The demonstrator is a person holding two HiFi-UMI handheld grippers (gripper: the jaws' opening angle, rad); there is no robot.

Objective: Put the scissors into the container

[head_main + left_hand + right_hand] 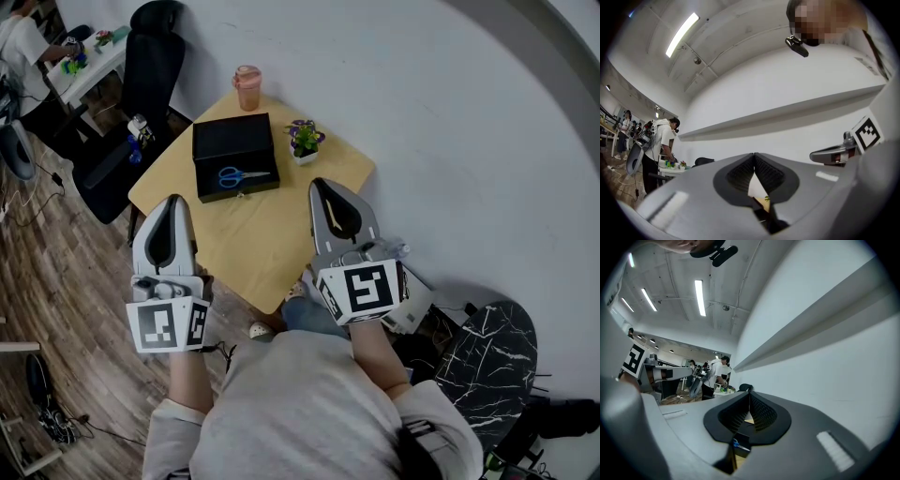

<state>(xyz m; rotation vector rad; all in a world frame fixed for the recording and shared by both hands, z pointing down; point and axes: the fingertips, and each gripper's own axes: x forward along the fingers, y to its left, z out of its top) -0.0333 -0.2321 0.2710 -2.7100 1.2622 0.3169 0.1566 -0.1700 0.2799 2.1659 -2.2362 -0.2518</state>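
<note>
Both of your grippers hover over the near edge of the table. The left gripper [172, 201] is at about 7 o'clock of the tabletop and the right gripper [320, 184] at about 4 o'clock. Each has its jaws pressed together at the tips with nothing held between them. Beside you at 4 o'clock a black stool [487, 361] with a white marbled pattern stands on the floor. The table [272, 239] is a small, pale yellow wooden top turned cornerwise to you, its near half bare, with a white wall [450, 122] behind it. Past the middle, toward 11 o'clock, sits the black container [232, 139]. The blue-handled scissors [242, 175] lie on its nearer part, blades pointing to 3 o'clock; you cannot tell from here whether they rest inside it or on a closed lid. Just beside the container, at 1 o'clock, stands a small potted plant [304, 141]. Beyond the container, at the far corner at 12 o'clock, is an orange cup [247, 87]. Off the table's left side, at 10 o'clock, a black office chair [141, 89] stands on the wood-plank floor [56, 272]. Farther still, a person [21, 47] in white is at a white desk [89, 67].
</note>
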